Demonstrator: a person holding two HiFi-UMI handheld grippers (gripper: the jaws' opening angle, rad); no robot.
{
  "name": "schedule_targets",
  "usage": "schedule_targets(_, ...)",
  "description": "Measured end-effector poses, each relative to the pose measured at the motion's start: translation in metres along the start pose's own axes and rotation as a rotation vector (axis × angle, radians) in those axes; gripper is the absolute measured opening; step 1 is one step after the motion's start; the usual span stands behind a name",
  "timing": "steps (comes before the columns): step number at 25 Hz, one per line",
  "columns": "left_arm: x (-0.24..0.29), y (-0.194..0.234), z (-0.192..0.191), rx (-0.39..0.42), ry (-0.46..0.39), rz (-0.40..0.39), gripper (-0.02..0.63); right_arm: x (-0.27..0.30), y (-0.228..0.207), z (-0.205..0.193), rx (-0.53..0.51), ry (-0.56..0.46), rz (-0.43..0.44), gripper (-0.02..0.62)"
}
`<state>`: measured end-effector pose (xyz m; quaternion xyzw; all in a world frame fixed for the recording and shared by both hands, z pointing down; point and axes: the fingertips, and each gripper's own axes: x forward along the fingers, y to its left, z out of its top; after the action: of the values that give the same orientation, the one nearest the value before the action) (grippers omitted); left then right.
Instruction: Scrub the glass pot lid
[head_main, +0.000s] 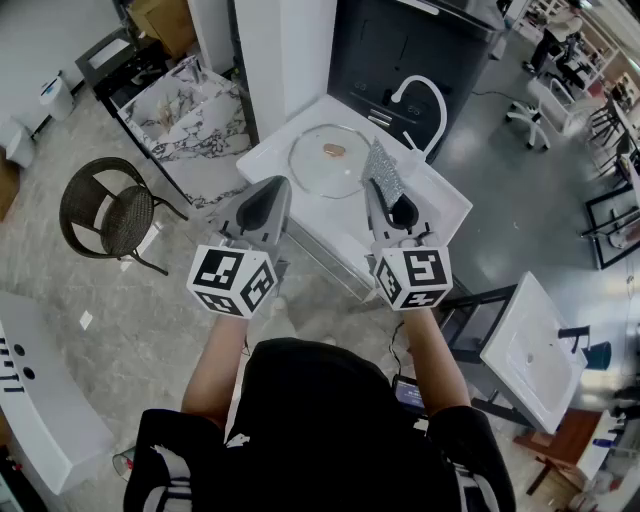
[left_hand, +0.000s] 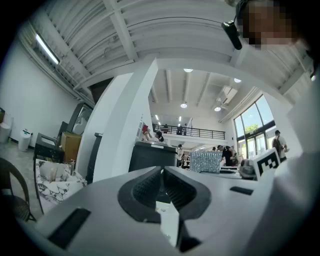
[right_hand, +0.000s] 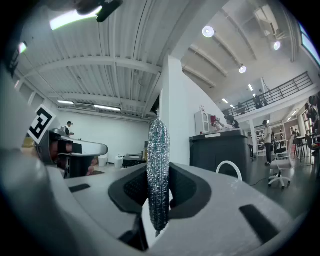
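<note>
Both level and side by side at the near edge of the white counter (head_main: 265, 155). Left tongs (left_hand: 162, 172): jaws fully together, nothing between them. Right tongs (right_hand: 160, 175): jaws clamped on a silvery mesh scrubber (right_hand: 159, 150), held upright and edge-on, sticking out above and below the pads.

Glass pot lid (head_main: 330, 165) lies flat on the counter ahead of me, brownish knob (head_main: 335, 150) up, roughly between the lines of the two tongs. From the head view the scrubber sits at the lid's right rim; I can't tell whether it touches the glass. My left tips stop short of the lid's near-left rim, apart from it.

White gooseneck faucet (head_main: 425, 100) stands behind and to the right of the lid, with a dark cabinet (head_main: 410, 50) behind that. Wicker chair (head_main: 105, 210) is on the floor well off to my left.
</note>
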<state>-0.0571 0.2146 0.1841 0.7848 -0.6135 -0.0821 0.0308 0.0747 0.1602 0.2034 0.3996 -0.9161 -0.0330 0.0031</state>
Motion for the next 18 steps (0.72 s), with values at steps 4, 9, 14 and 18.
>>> schedule_targets(4, -0.002, -0.002, -0.003, 0.006, 0.012, 0.003, 0.014, -0.003, 0.003, -0.001, 0.028, 0.002, 0.023, 0.067)
schedule_targets(9, -0.003, -0.006, -0.008, 0.019, 0.023, -0.001, 0.014, -0.006, 0.001, -0.003, 0.036, 0.001, 0.026, 0.069)
schedule_targets(14, 0.004, 0.001, -0.01, 0.017, 0.029, -0.004, 0.014, 0.003, -0.001, -0.005, 0.043, 0.007, 0.022, 0.069)
schedule_targets(18, 0.016, 0.017, -0.014, -0.02, 0.036, -0.015, 0.014, 0.02, -0.004, -0.009, 0.04, 0.016, 0.013, 0.069)
